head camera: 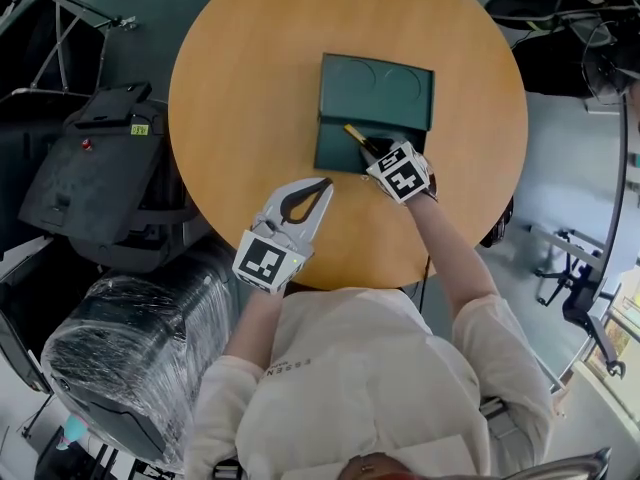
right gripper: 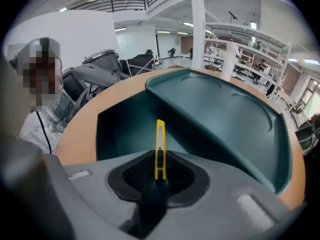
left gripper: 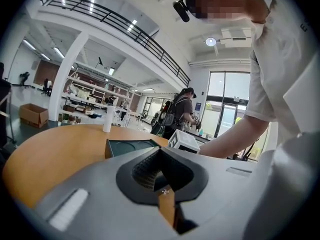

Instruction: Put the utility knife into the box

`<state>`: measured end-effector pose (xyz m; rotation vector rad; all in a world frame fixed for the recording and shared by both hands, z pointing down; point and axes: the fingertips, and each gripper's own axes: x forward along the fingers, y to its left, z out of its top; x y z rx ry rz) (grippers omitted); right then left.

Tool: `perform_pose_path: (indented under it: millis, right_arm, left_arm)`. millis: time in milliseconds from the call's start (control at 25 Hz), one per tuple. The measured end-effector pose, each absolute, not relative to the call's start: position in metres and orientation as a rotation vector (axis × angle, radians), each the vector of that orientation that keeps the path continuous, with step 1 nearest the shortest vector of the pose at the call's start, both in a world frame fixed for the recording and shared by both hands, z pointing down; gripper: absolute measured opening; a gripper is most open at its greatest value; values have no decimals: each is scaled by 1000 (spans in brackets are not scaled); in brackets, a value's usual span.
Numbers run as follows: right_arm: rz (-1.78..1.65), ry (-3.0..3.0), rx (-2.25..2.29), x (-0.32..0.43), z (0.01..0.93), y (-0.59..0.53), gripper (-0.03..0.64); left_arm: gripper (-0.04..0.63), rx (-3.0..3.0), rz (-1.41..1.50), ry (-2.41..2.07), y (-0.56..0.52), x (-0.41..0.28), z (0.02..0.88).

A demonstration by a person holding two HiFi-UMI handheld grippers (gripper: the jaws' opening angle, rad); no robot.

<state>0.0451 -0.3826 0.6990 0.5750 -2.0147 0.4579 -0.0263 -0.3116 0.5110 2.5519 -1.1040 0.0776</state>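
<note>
Head view: the right gripper is clamped on the knife, which runs from the jaws up and to the left; its free end hangs over the open tray of the box, near the tray's front edge; the lid lies flat on the far side; the left gripper rests over the bare table, just short of the box's near left corner, so the right one is plainly nearer and is doing the work.

Left gripper view: the jaws meet at their tips with nothing between them; the box lies ahead and low, with the other gripper's marker cube beside it.

Right gripper view: the knife stands on edge between the pads, held by its rear end; its long axis points straight ahead along the jaws, over the tray's dark floor; whether it touches that floor I cannot tell.

Judgement: the carry looks almost finished; what remains is to lower the knife and let go, with its length kept inside the tray walls and clear of the lid's hinge side.
</note>
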Motion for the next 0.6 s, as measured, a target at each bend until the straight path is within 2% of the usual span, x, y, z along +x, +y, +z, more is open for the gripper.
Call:
perform_pose_path:
  millis: [280,520,600]
  right_arm:
    - [478,-2057,632,46,688,-389,59]
    - [535,-2350,819,45,599,-382,69]
    - [526,-2470,936,49,563,-378,37]
  left_arm:
    - [17,2553,95,-1130,-311,-30,506]
    - [17,2577,102,-1160,-299,-24,490]
    - [17,2599,95,-1171,-297,-21,480]
